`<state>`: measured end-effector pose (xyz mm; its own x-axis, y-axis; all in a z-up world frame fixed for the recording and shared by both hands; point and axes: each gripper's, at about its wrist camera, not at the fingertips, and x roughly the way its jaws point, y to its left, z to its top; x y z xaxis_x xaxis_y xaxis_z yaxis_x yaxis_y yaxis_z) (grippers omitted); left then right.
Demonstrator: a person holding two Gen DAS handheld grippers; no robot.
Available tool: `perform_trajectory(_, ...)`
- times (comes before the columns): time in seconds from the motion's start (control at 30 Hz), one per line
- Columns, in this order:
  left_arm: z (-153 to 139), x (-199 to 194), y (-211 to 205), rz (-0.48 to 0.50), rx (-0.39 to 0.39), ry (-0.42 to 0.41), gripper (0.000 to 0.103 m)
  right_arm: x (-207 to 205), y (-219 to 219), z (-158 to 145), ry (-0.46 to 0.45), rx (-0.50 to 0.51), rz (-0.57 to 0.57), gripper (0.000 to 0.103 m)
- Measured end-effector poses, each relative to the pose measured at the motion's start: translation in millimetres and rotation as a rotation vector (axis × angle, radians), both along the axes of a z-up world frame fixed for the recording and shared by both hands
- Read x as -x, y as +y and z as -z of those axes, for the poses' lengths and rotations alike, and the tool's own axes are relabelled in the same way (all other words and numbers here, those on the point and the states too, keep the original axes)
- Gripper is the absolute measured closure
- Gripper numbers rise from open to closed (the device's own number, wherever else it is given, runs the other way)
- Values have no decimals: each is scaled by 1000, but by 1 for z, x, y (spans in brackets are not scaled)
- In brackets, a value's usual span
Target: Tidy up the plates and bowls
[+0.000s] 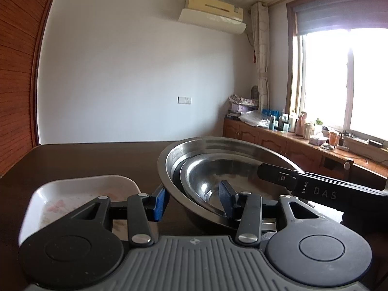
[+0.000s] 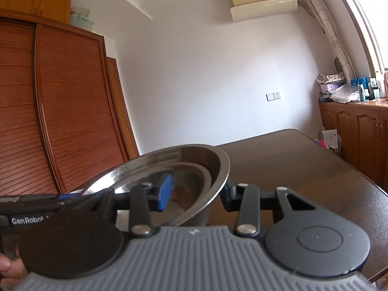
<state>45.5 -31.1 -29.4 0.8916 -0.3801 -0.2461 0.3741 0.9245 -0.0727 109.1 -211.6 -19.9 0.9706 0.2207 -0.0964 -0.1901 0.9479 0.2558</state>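
Observation:
A stack of nested steel bowls (image 1: 218, 167) stands tilted on the dark table, the largest outermost. My left gripper (image 1: 194, 201) straddles the near rim, with one blue pad against the outer wall and the other inside on the inner bowls, and it is shut on the stack. In the right wrist view the same bowls (image 2: 184, 160) sit with their rim between the pads of my right gripper (image 2: 196, 191), which is shut on it. One of its fingers (image 1: 278, 174) reaches over the stack's right rim. A white rectangular dish (image 1: 80, 191) with a pink flower print lies left of the bowls.
The dark brown table (image 1: 84, 157) runs on to a far edge by the white wall. A slatted wooden wardrobe (image 2: 60, 109) stands to the left. A low wooden sideboard (image 1: 278, 143) crowded with bottles runs under the window on the right. A person's fingers (image 2: 6, 266) show at the lower left.

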Motion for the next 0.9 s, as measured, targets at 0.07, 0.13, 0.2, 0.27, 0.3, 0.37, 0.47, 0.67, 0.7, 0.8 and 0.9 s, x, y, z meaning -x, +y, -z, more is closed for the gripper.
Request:
perform_trajectory(0.07,-3,4,7,-9,8,-10,30,1,1,-3,-7,-1,-3,59)
perform_trajectory(0.13,-8,9,14,-25,19,-26,30,1,4,-6,-7,-1,-13,59)
perform_trajectory(0.2,-12,12,20,-33,16,-33,30,1,8,-9,-11,0,-26,59)
perform_trajectory(0.27,-16,12,26,-43,15,-39,30,0,14,-12,-17,17,-40,59)
perform_trajectory(0.3,-18,14,29,-51,14,-47,30,0,15,-13,-21,19,-47,59)
perform_trajectory(0.37,-20,17,34,-66,12,-55,30,0,20,-15,-27,17,-60,59)
perform_trajectory(0.47,-23,19,43,-88,11,-61,30,0,27,-17,-45,24,-79,59)
perform_trajectory(0.67,-25,21,61,-139,8,-58,30,-3,42,-19,-49,30,-126,59)
perform_trajectory(0.7,-24,21,64,-147,8,-56,30,-4,46,-19,-49,36,-135,59)
perform_trajectory(0.8,-24,21,72,-170,9,-52,30,-5,56,-19,-47,54,-159,59)
perform_trajectory(0.9,-24,21,80,-194,10,-51,30,-7,65,-19,-42,60,-179,59)
